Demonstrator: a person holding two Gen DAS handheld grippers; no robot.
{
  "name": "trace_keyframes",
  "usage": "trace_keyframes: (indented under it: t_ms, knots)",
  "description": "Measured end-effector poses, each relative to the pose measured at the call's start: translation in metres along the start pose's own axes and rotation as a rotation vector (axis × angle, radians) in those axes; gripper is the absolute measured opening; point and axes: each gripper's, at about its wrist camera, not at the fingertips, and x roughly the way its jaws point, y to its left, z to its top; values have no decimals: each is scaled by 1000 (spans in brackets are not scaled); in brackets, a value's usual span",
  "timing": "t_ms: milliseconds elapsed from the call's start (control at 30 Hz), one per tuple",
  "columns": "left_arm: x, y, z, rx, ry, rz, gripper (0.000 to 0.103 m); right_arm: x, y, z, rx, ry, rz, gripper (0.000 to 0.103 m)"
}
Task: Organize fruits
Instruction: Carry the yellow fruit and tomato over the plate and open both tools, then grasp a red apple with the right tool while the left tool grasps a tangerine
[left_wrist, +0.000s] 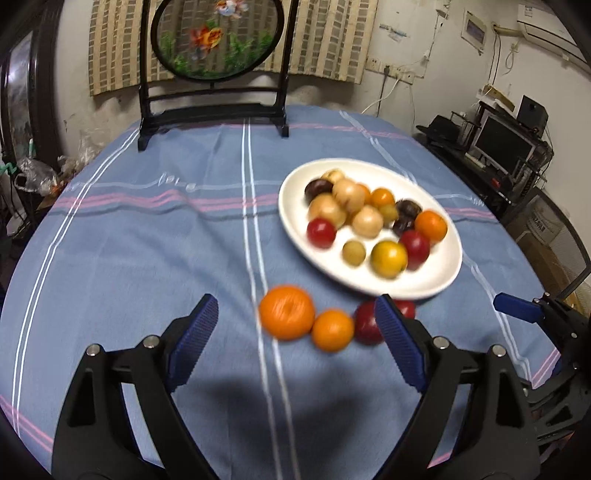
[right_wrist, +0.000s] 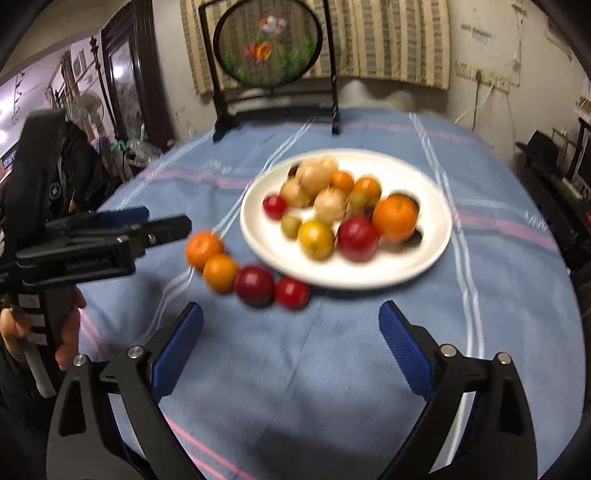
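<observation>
A white plate (right_wrist: 424, 254) sits on a round table with a blue striped cloth (right_wrist: 295, 369). The plate holds a pile of fruit: pale round ones, dark purple ones, small oranges, red ones and a yellow one (left_wrist: 388, 258). The pictures are a bit blurry, so the small fruit are hard to name.

Four fruits lie in a row on the cloth, just beside the near edge of the plate. Going away from the plate they are a small red fruit (right_wrist: 291, 292), a dark red fruit (right_wrist: 254, 286), a small orange (right_wrist: 220, 272) and a bigger orange (right_wrist: 204, 248). Each one touches the next.

The left gripper (left_wrist: 295, 325) has its blue jaws spread wide with nothing between them. It is near the row of fruit, on the side away from the plate's middle. A hand (right_wrist: 68, 332) holds its handle.

The right gripper (right_wrist: 290, 328) is spread wide and empty too. It hangs over bare cloth, near the plate's front edge.

Behind the plate stands a round picture of goldfish in a black frame (left_wrist: 216, 37).
</observation>
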Motion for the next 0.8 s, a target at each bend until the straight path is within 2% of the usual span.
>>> trace_keyframes:
  t_ms: [133, 333, 400, 500, 733, 800]
  knots:
    - [-4, 12, -8, -14, 10, 21, 88, 11, 9, -7, 10, 35, 54, 96]
    - [-17, 43, -20, -91, -5, 52, 88, 7, 31, 4, -30, -21, 158, 95]
    - [-21, 55, -23, -118, -10, 62, 88, 15, 38, 11, -68, -27, 138, 83]
    - [-27, 69, -26, -150, -20, 66, 88, 39, 43, 22, -94, 26, 122, 70]
    - [-37, 84, -29, -173, -42, 60, 88, 72, 49, 26, -121, 105, 23, 64]
    - [-36, 86, -29, -177, -43, 52, 88, 74, 51, 26, -150, 110, -9, 57]
